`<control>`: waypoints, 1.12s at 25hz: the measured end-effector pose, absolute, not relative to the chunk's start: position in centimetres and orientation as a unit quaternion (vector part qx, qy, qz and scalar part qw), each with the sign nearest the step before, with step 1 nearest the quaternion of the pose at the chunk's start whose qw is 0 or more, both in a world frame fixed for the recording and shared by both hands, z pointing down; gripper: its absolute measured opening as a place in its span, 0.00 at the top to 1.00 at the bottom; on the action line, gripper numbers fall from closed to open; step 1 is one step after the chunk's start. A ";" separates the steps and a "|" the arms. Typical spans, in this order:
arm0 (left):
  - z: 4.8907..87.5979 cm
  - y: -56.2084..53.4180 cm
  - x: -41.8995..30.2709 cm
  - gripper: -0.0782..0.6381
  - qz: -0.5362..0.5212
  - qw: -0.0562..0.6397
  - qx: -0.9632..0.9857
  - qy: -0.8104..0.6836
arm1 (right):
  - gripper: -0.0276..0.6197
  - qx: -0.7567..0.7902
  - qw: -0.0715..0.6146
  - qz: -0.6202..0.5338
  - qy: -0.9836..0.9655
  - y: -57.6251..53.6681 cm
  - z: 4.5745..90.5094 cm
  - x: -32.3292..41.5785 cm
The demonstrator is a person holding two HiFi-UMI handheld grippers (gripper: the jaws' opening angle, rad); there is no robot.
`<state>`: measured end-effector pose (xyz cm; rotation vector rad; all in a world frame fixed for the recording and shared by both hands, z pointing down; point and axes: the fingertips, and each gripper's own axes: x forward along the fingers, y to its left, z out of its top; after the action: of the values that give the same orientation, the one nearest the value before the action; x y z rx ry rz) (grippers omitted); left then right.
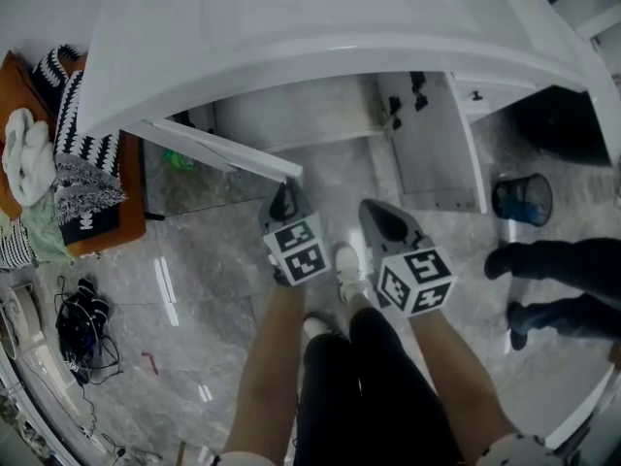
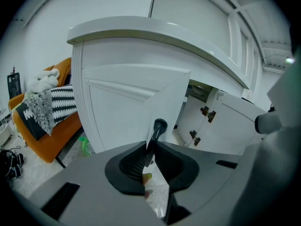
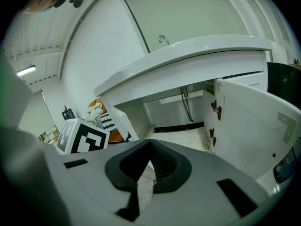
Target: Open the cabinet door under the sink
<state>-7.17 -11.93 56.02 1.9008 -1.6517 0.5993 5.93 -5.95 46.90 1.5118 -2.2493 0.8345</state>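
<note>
Head view: under the sink (image 1: pixel 243 27), the white left cabinet door (image 1: pixel 218 151) stands swung out. Its top edge runs left to right, free edge toward the person. Left gripper (image 1: pixel 284 198) sits at that edge; right gripper (image 1: pixel 378 214) hangs just beside, apart.

Left gripper view: jaws narrow, clamped on the door's black handle (image 2: pixel 157 131), an upright bar.

Right gripper view: jaws together, empty. Right cabinet door (image 3: pixel 249 121) open, 2 black hinges (image 3: pixel 216 108).

An orange sofa (image 1: pixel 114 229) at the left carries black-and-white striped cushions (image 1: pixel 70 100) and a white fluffy bundle (image 1: pixel 27 158), tangled black cables (image 1: pixel 78 323) lie on the grey floor (image 1: pixel 209 265), and a black wastebasket (image 1: pixel 522 199) stands at right.
</note>
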 end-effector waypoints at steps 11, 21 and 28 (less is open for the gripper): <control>56.1 -9.8 -8.9 0.82 0.225 0.273 0.702 -0.618 | 0.95 0.521 0.157 0.287 -0.789 -4.9 46.7 4.9; 56.0 -8.1 -10.5 0.82 0.227 0.274 0.693 -0.627 | 0.95 0.517 0.153 0.287 -0.792 -4.1 46.3 3.9; 56.0 -6.8 -12.1 0.82 0.232 0.269 0.688 -0.633 | 0.94 0.508 0.155 0.287 -0.797 -3.5 46.4 2.7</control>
<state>-12.06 -6.83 56.01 1.8534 -1.7069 0.6248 2.72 -3.52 46.41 1.4558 -2.2845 0.8223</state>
